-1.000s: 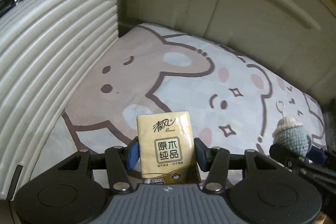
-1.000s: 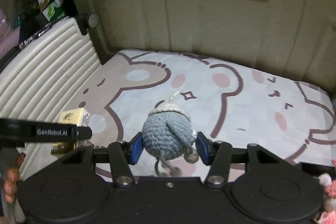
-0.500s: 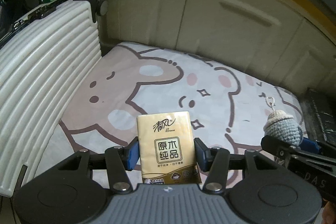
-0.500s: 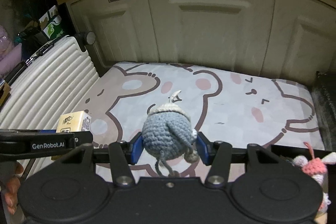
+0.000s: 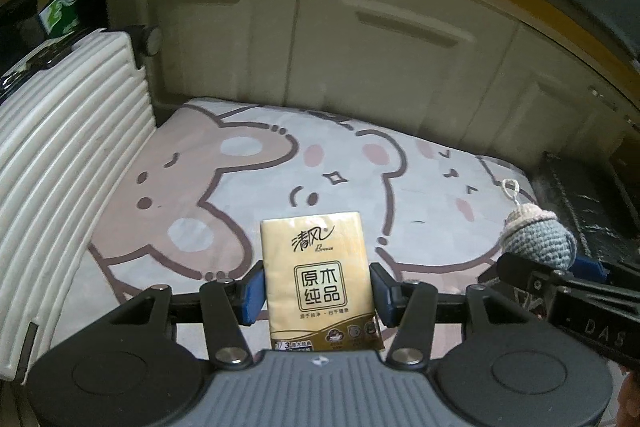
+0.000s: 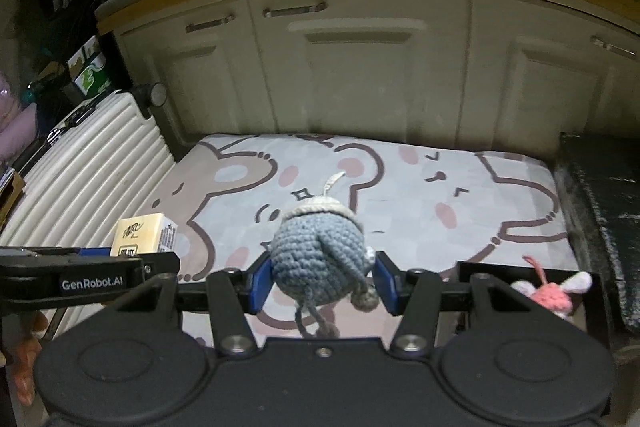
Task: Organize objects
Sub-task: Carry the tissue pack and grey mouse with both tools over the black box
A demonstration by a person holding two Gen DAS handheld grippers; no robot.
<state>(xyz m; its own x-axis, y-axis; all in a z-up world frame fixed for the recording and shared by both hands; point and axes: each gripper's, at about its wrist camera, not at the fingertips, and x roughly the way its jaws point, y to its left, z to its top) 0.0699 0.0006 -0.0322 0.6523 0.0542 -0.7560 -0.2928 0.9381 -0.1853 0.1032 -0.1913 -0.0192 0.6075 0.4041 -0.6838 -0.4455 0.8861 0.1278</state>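
A cream cabinet front [image 6: 360, 67] with bar handles closes off the far side, and a ribbed white suitcase [image 5: 60, 155] lies along the left edge of a cartoon-bear mat [image 5: 280, 163] spread on the floor. A dark bin [image 6: 592, 211] borders the mat on the right, with a black tray [image 6: 472, 267] at the mat's near right corner holding a pink crochet bunny [image 6: 552, 293]. Both tools are up off the mat and loaded. The left gripper [image 5: 316, 291] pinches a gold tissue pack [image 5: 318, 279] upright across its narrow sides, pads flat on the wrapper. The right gripper [image 6: 322, 281] pinches a blue crochet ball charm [image 6: 318, 259] round its middle, cords and a small bead dangling below.

The step looks like a carry to wherever these get sorted, probably the tray. To do it well, keep both squeezes steady: the yarn ball is soft and can roll out, the pack's film is slick. Hold the tools apart so the near fingers don't knock, lower each item until it rests, then let go, minding the loose cords so they don't snag on the tray rim
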